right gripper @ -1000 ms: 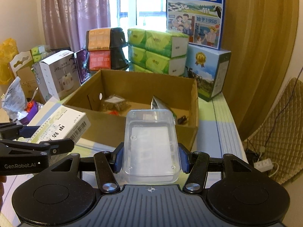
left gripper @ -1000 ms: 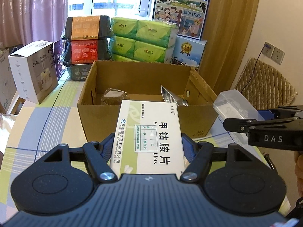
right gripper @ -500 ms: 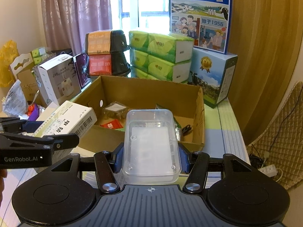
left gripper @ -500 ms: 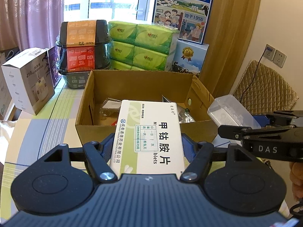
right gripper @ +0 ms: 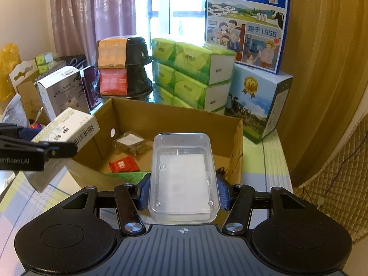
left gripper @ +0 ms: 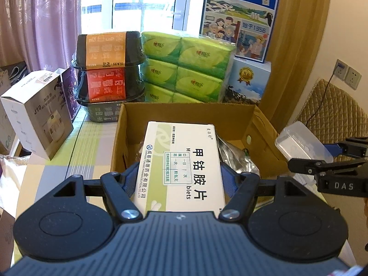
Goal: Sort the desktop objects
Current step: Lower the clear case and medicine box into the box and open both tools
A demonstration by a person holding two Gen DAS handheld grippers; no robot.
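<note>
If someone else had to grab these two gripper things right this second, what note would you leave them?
Left gripper: shut on the white medicine box, held above the cardboard box.
Right gripper: shut on the clear plastic case, at the box's near edge.
Done: a red snack packet, a wrapped square pack and a silver foil pouch lie inside.
Left: probably lower and release both held items into the box.

A white medicine box [left gripper: 181, 165] reads "甲钴胺片"; a blue milk carton [right gripper: 247, 20] at one o'clock reads "纯牛奶" and "始于1956"; the right gripper [left gripper: 322, 161] bears "DAS"; the left gripper [right gripper: 46, 147], "Robot.AI".
</note>
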